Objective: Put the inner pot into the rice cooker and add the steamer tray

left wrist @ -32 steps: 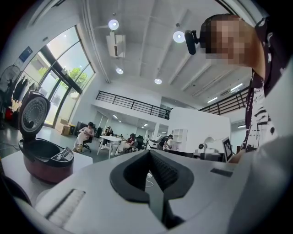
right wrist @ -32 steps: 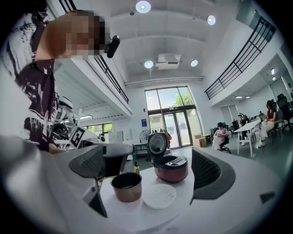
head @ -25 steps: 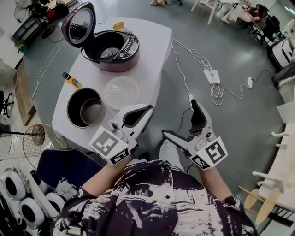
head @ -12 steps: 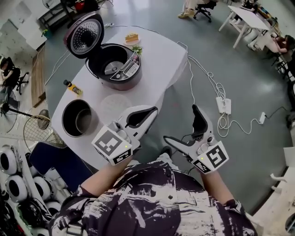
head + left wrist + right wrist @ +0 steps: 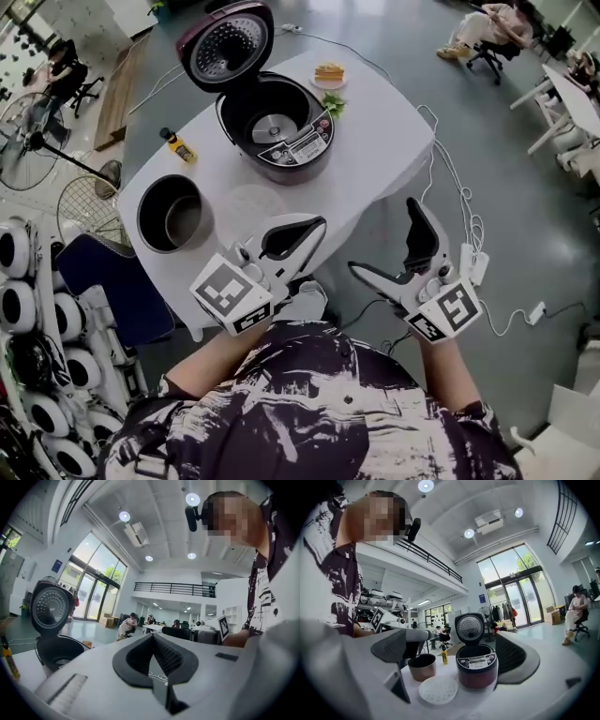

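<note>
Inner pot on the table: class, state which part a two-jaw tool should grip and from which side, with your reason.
Grip the inner pot by its rim, one jaw inside the wall, one outside, coming from above. It stands upright, mouth open, and its round body looks too wide to span. The left tool is nearest.

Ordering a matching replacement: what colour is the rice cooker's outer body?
The rice cooker body is dark red, clearest in the right gripper view.
</note>
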The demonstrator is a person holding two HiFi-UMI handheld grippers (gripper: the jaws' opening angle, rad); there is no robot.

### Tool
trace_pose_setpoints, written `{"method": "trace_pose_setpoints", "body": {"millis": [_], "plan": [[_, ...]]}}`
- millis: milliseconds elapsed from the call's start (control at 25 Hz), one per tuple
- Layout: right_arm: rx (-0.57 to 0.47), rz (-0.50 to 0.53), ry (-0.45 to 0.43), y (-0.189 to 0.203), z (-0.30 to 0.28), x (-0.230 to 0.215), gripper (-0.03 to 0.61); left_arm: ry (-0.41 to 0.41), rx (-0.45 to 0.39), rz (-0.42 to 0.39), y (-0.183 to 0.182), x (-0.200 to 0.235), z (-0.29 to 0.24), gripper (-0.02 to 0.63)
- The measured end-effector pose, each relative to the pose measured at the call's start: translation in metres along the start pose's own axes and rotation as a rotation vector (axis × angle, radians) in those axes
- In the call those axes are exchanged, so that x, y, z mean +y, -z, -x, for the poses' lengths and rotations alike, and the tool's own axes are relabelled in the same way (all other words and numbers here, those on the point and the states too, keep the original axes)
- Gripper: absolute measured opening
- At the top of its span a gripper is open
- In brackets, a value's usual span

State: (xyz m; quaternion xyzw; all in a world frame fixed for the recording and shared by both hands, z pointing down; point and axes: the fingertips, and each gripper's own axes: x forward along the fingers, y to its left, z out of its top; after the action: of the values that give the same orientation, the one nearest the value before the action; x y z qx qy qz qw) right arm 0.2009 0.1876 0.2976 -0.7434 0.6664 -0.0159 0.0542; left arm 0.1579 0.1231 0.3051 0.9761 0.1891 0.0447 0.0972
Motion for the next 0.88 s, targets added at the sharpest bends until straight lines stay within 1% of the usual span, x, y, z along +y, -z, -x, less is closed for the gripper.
{"method": "trace_pose_setpoints", "body": {"millis": [120,280,400,480,600,720,800,880], "plan": [[0.026,0.025,-0.109,0.000,-0.053,-0.003,0.551,-0.081,-0.058,0.012,-0.005,0.044,0.012,0.005],[0.061,0.047,-0.257,-0.002,-0.139,0.002,0.551,-0.194,-0.124,0.029,-0.014,0.113,0.039,0.005],[0.099,0.068,-0.401,0.000,-0.201,0.014,0.551,-0.334,-0.174,0.053,-0.019,0.158,0.072,0.005],[0.115,0.061,-0.476,0.003,-0.235,0.025,0.551,-0.436,-0.194,0.053,-0.022,0.180,0.103,0.005],[0.123,0.031,-0.558,0.005,-0.271,0.049,0.551,-0.575,-0.215,0.032,-0.027,0.200,0.151,0.005],[0.151,-0.001,-0.658,0.014,-0.301,0.084,0.551,-0.724,-0.233,0.033,-0.025,0.206,0.198,0.005],[0.193,-0.015,-0.724,0.029,-0.325,0.111,0.551,-0.820,-0.249,0.039,-0.021,0.208,0.228,0.005],[0.251,-0.028,-0.755,0.052,-0.347,0.136,0.551,-0.895,-0.265,0.044,-0.016,0.206,0.254,0.005]]}}
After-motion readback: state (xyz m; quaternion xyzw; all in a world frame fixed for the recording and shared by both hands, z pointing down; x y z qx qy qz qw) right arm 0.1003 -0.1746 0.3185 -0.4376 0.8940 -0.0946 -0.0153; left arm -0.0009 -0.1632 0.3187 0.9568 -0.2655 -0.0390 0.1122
